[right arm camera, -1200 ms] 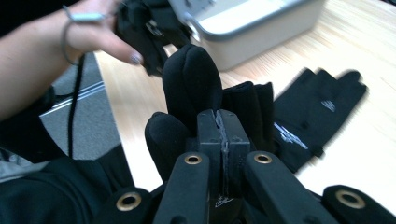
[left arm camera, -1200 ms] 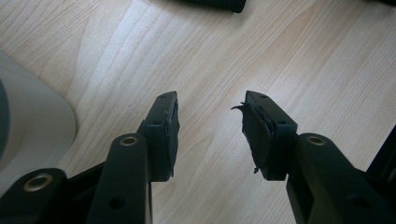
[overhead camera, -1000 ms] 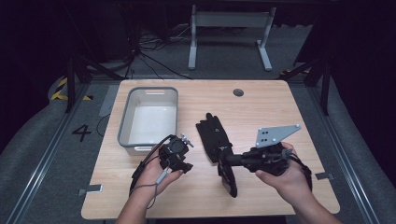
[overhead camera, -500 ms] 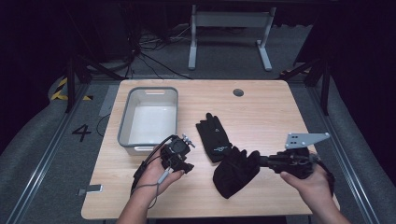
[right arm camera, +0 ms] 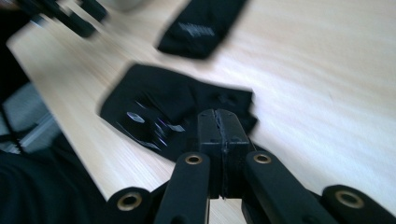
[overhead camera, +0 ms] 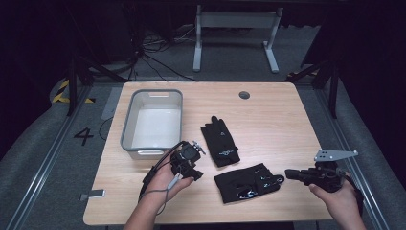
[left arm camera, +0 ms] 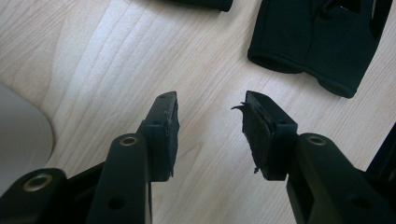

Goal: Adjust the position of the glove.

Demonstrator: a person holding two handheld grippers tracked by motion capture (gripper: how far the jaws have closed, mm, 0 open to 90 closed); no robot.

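Two black gloves lie on the wooden table [overhead camera: 287,120]. The far glove [overhead camera: 220,142] lies lengthwise near the middle. The front glove [overhead camera: 248,182] lies flat, its finger end reaching my right gripper [overhead camera: 288,173]. In the right gripper view my right gripper [right arm camera: 218,114] is shut, pads pressed together over the front glove's [right arm camera: 154,107] edge; the far glove [right arm camera: 205,25] lies beyond. My left gripper [overhead camera: 191,163] rests on the table in front of the grey bin [overhead camera: 127,129]. It stands open [left arm camera: 210,100] over bare wood, with a glove cuff [left arm camera: 317,46] ahead of it.
The grey bin's rounded corner [left arm camera: 18,135] sits just left of my left gripper. A round cable hole [overhead camera: 244,95] is in the table's far edge. A metal stand [overhead camera: 234,28] stands on the floor behind the table.
My right gripper has pulled the front glove to the right and toward the front edge; the glove went from bunched up to lying flat. My left gripper has stayed in place.
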